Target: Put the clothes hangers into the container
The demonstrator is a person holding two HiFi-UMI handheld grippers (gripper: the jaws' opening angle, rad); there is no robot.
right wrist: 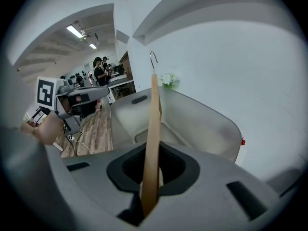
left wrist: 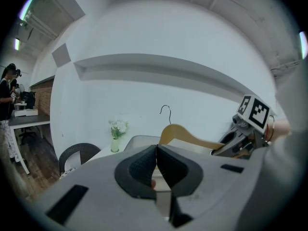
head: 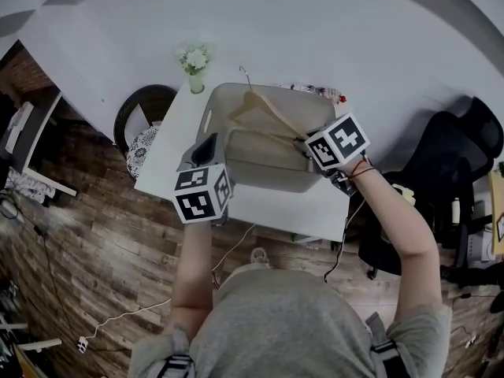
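Note:
A wooden clothes hanger (head: 268, 109) with a metal hook hangs tilted over the beige plastic container (head: 264, 181) on the white table (head: 315, 207). My right gripper (head: 303, 144) is shut on one arm of the hanger (right wrist: 154, 119), at the container's right rim; the hook points away from me. The container (right wrist: 202, 119) lies open just beyond the jaws. My left gripper (head: 206, 144) sits at the container's front left corner with its pads closed together and nothing between them (left wrist: 156, 150). From the left gripper view the hanger (left wrist: 183, 134) and the right gripper (left wrist: 236, 146) show above the container (left wrist: 139, 141).
A small vase of white flowers (head: 195, 63) stands at the table's back left corner. A dark round chair (head: 138, 120) is left of the table and a black office chair (head: 441, 164) is to its right. Cables trail over the wooden floor. People stand at distant desks.

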